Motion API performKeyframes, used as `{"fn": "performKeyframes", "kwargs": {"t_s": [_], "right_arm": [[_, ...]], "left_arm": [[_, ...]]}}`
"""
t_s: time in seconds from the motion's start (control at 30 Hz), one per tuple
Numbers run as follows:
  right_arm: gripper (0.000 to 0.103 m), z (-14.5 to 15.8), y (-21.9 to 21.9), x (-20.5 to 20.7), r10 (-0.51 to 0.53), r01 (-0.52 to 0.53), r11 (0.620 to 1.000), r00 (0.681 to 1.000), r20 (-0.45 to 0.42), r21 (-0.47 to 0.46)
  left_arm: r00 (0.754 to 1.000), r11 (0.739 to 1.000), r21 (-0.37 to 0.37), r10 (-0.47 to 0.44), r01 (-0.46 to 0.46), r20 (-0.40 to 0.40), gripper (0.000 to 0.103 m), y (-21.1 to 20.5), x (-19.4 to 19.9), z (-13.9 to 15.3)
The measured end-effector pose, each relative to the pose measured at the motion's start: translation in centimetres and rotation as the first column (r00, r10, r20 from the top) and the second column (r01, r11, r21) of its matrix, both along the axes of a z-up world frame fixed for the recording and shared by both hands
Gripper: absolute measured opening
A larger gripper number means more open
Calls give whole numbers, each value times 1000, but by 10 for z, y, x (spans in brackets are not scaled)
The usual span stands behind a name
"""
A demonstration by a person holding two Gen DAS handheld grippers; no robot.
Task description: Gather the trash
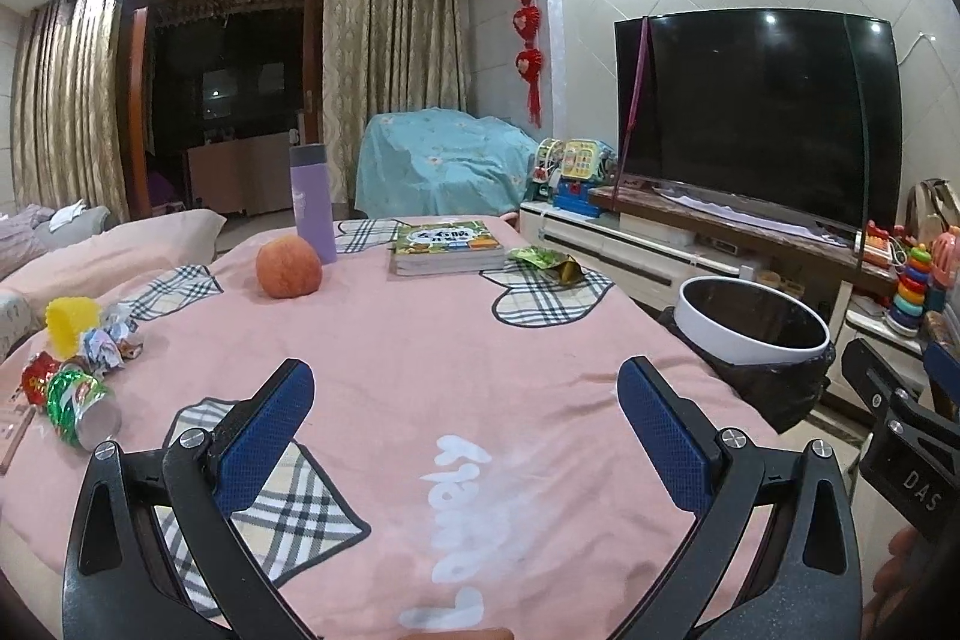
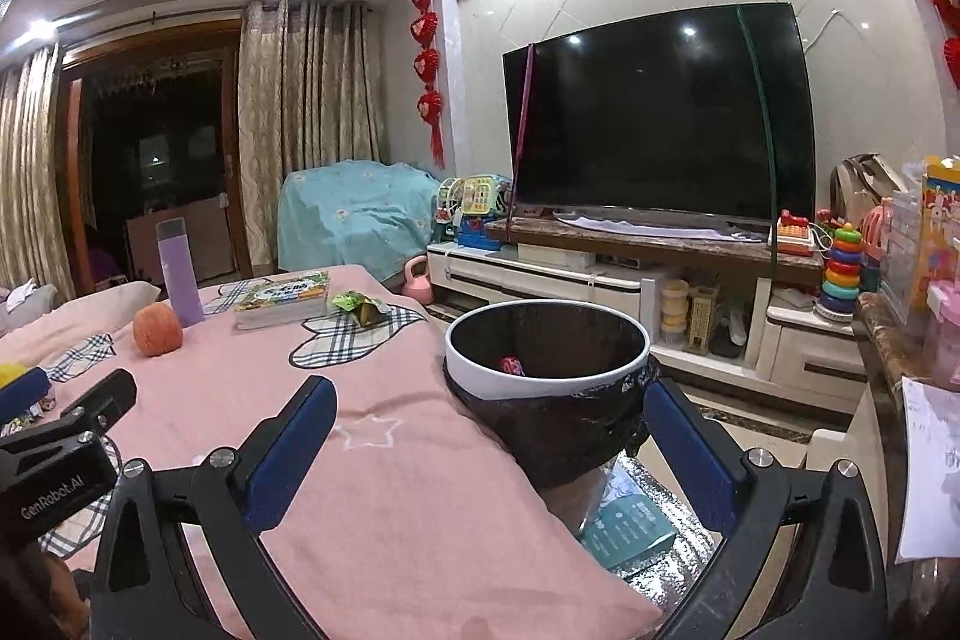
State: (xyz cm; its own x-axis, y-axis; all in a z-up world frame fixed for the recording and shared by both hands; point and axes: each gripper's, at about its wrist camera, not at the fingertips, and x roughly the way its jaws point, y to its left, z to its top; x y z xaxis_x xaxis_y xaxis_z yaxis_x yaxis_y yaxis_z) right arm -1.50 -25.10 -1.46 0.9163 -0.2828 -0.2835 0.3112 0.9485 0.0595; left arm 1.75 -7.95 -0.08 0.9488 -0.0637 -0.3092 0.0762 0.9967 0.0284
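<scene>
A pink blanket [image 1: 456, 340] covers the table. At its left edge lie crumpled wrappers [image 1: 111, 340], a yellow cup [image 1: 72, 319] and a green and red foil tube [image 1: 78, 400]. A green and gold snack wrapper [image 1: 543, 261] lies at the far right of the table, beside a book; in the right wrist view this wrapper [image 2: 357, 305] is seen too. A white-rimmed bin [image 2: 543, 370] lined with a black bag stands by the table's right edge, with a small red item inside. My left gripper [image 1: 465, 400] hovers open over the blanket. My right gripper [image 2: 489, 415] is open, just before the bin.
An orange fruit [image 1: 288, 268], a purple bottle [image 1: 313, 202] and a book [image 1: 447, 247] sit on the far part of the table. A TV [image 1: 756, 112] stands on a low cabinet to the right, with toys [image 1: 912, 289] beside it. The bin [image 1: 753, 328] is right of the table.
</scene>
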Motion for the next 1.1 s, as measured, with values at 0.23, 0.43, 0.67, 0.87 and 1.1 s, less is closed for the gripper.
{"fn": "performKeyframes", "kwargs": {"t_s": [0.23, 0.43, 0.67, 0.87, 1.1], "right_arm": [[103, 0, -4, -5, -13, 13, 1000, 1000, 15, 12], [103, 1, -5, -6, -14, 14, 1000, 1000, 27, 22], [103, 1, -6, -7, -7, 6, 1000, 1000, 31, 27], [103, 1, -5, -7, -7, 6, 1000, 1000, 31, 27], [103, 0, -4, -7, -3, 2, 1000, 1000, 30, 27]], "left_arm": [[1000, 1000, 5, 12, -13, 9, 103, 1, -2, -1], [1000, 1000, 5, 11, -11, 19, 103, 1, -5, 0], [1000, 1000, 0, 3, -3, 18, 103, 1, -7, 0], [1000, 1000, -3, 12, -12, 13, 103, 3, -6, 0], [1000, 1000, -5, 3, -3, 8, 103, 4, -5, -1]]}}
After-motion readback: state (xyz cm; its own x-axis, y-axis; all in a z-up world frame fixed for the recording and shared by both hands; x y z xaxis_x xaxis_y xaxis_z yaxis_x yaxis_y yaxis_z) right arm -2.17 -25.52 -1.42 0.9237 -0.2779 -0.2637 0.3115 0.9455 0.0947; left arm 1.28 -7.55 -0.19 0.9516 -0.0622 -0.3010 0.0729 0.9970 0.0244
